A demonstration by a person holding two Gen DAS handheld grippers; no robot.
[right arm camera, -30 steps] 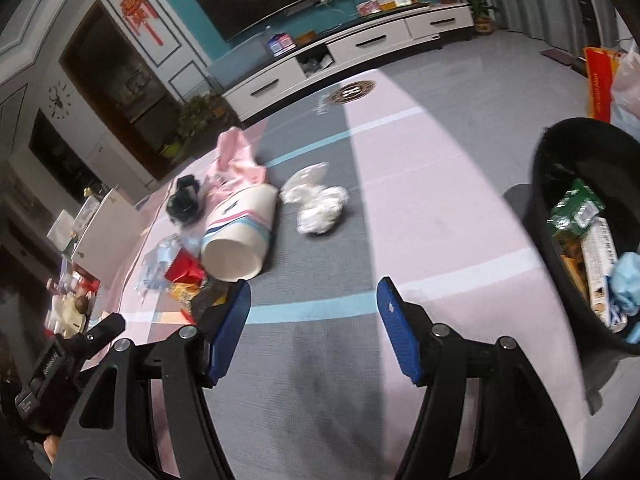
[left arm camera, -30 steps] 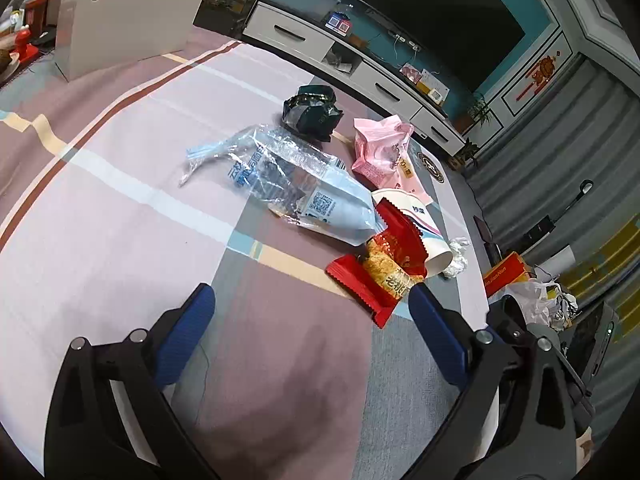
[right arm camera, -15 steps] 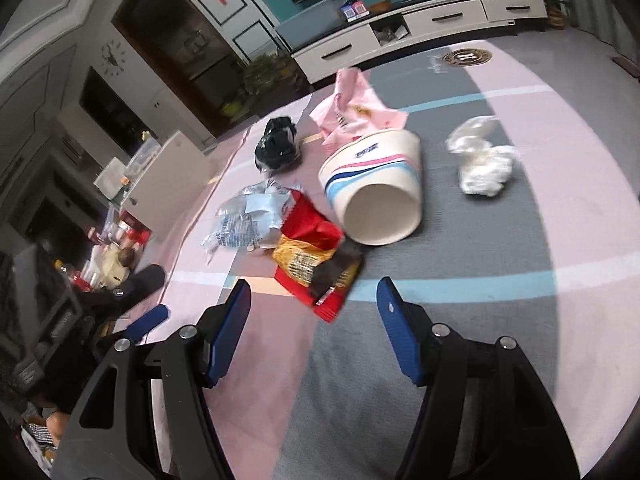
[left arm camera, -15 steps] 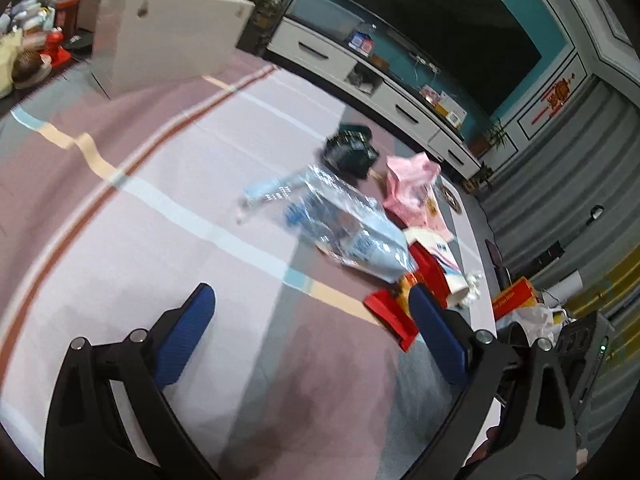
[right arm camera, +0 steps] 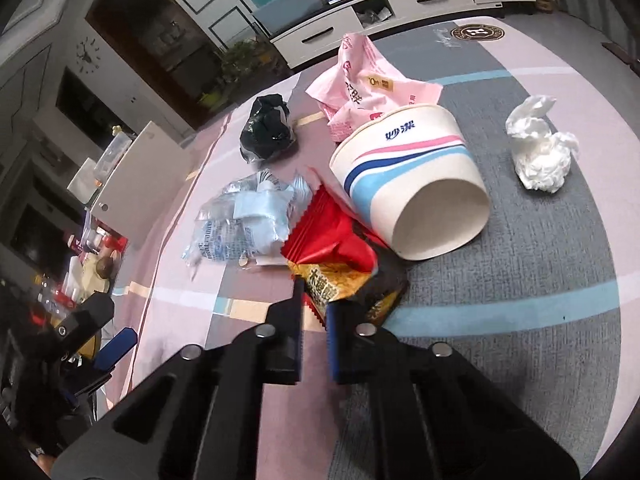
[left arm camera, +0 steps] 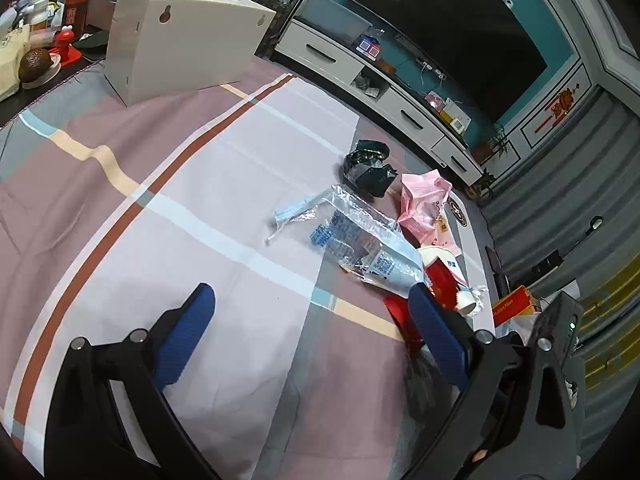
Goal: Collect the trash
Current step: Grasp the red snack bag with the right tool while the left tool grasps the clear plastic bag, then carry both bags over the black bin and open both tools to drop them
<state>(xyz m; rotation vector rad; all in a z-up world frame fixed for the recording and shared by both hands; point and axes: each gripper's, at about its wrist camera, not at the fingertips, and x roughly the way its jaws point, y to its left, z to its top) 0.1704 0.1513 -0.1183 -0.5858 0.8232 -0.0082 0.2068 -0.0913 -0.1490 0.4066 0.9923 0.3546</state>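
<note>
The left gripper [left arm camera: 310, 330] hangs over the striped rug [left arm camera: 224, 184], its blue fingers [left arm camera: 186, 336] wide apart with nothing between them. Beyond lies a heap of rubbish: a clear plastic bag [left arm camera: 360, 240], a dark crumpled wrapper [left arm camera: 368, 168], a pink bag [left arm camera: 426, 204] and a red snack packet [left arm camera: 440, 284] partly hidden behind the right finger. A white box [left arm camera: 180, 50] stands at the rug's far edge.

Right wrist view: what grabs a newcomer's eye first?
The right gripper, fingers pinched on the near edge of the red snack wrapper at frame centre. Just behind it, a big white paper cup with pink and blue stripes lies on its side, mouth toward the camera. A crumpled white tissue sits alone on the rug to the right.
</note>
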